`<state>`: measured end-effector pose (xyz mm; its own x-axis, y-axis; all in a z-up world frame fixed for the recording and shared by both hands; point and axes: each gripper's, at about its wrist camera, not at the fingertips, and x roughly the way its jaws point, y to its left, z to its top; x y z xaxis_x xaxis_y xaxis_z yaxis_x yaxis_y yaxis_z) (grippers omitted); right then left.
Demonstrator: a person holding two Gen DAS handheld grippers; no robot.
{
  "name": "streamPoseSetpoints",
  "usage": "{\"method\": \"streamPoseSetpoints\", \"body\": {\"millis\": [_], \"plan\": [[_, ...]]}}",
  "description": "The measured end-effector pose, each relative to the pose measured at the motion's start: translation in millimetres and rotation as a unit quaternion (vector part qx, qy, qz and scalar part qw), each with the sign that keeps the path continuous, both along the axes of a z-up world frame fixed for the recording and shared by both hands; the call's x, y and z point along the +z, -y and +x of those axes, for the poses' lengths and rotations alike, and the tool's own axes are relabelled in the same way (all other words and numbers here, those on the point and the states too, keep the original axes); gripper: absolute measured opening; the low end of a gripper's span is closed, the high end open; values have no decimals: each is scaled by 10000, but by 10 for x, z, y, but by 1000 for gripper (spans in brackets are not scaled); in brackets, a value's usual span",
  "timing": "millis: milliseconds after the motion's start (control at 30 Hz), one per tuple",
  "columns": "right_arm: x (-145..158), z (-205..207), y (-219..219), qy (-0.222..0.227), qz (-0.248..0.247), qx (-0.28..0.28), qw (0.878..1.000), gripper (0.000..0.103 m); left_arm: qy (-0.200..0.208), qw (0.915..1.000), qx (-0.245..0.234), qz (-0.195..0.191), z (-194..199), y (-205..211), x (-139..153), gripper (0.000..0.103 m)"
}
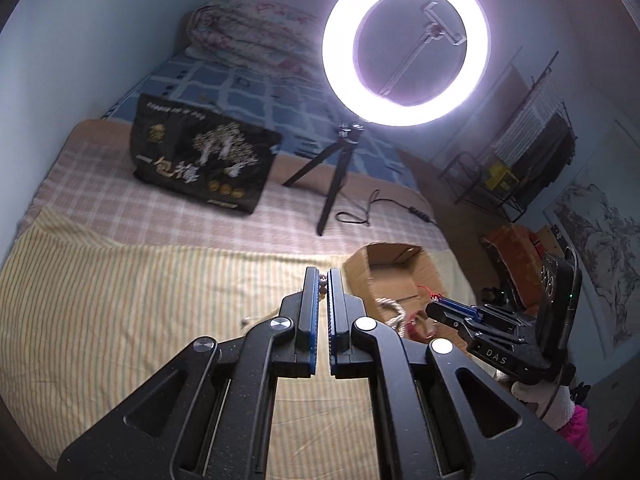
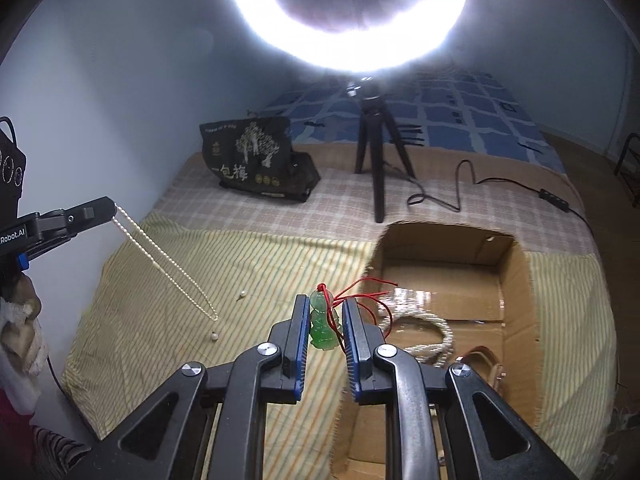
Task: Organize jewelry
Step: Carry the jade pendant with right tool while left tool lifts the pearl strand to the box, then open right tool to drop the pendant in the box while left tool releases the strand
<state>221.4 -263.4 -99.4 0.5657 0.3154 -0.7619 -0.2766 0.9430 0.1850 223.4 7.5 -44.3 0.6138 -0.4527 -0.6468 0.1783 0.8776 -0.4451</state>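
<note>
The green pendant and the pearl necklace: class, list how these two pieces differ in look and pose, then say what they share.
The green pendant is one carved translucent piece on a red cord; the pearl necklace is a long strand of small white beads. The pendant sits upright between the right claw's fingers, beside the cardboard box; the necklace hangs slack from the left claw towards the striped cloth. Both are held in a claw.

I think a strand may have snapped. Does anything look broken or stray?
Possibly. Two loose pearls lie on the striped cloth, apart from the pearl necklace that hangs from the left tongs. They look shed from a strand.
</note>
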Motion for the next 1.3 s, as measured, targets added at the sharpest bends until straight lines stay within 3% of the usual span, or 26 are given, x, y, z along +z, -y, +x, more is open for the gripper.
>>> {"method": "streamPoseSetpoints", "body": {"millis": [367,700,933,1300], "plan": [[39,-144,668,19,-38,-430,9991,15,373,9978,-543,37,216,758,429,1],[-90,-260,1050,-136,-82,-550,9984,15,422,9945,-957,37,478,1512,535,1],[-216,-272,1176,-285,-56,-571,9979,15,277,9934,-1109,113,668,1932,360,1],[-360,-292,1263,-451,34,-559,9974,17,-114,9915,-1237,376,785,2240,-124,1]]}}
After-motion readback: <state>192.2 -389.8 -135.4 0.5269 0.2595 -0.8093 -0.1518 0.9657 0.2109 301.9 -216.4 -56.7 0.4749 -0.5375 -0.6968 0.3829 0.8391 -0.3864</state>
